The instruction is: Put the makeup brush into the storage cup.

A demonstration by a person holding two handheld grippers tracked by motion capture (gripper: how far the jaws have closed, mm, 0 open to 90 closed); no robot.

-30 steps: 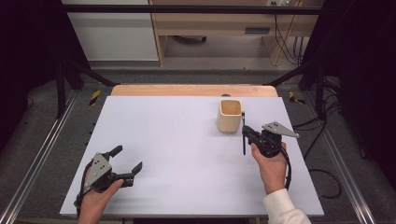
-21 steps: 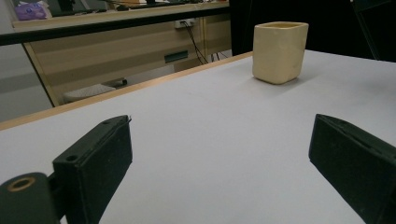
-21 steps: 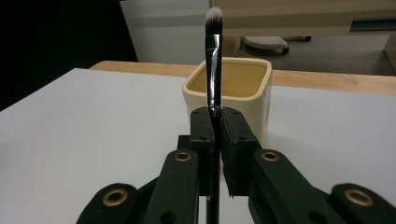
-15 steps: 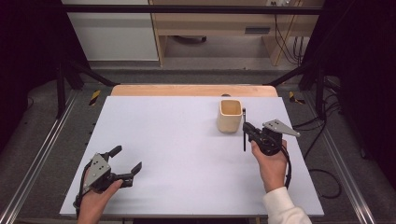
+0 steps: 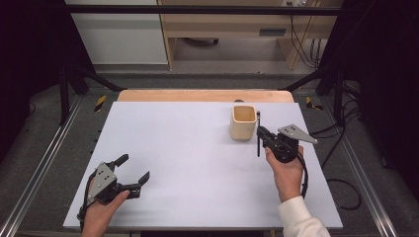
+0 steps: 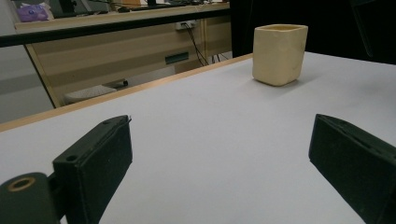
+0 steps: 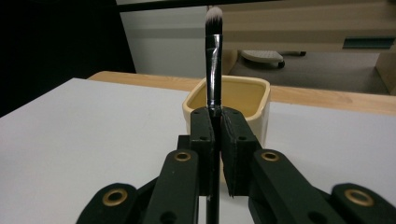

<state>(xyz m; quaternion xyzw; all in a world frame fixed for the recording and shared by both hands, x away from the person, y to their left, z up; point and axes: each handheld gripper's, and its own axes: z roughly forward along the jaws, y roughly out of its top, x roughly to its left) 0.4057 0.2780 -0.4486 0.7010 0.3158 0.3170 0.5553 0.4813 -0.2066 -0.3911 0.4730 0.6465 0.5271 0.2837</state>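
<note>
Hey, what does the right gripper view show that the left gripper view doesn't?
Right gripper view: the right gripper shut on an upright makeup brush, bristles up, in front of the cup's open mouth. Left gripper view: the left gripper with jaws wide apart, nothing between them. Both share the cream cup on the white table and the wooden furniture behind.

Both handheld grippers, left gripper (image 5: pixel 132 170) and right gripper (image 5: pixel 259 134), are matte black with blocky rectangular jaws, brass-coloured pivot bushings, small screw holes, a grey triangular top plate with dark holes, trailing black cable; white sleeve (image 5: pixel 302 219) on right arm.
</note>
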